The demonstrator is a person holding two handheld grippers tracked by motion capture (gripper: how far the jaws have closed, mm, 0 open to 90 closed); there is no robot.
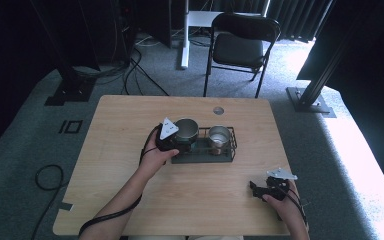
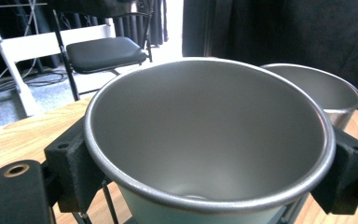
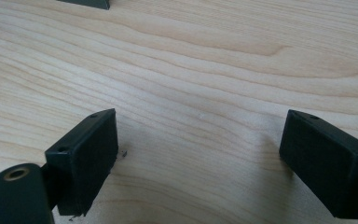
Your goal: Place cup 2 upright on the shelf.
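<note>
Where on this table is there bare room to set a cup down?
Bare wood lies left of the left gripper out to the table edge, across the near strip between the two forearms, and right of the wire rack. The middle is crowded: the rack holds the small cup, and the left gripper clamps the large cup at its left end. The right gripper rests open near the front right corner.

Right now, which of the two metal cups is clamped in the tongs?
The left cup, the larger one at the left end of the black wire rack. The left tongs grip its sides; the smaller cup beside it stands free.
</note>
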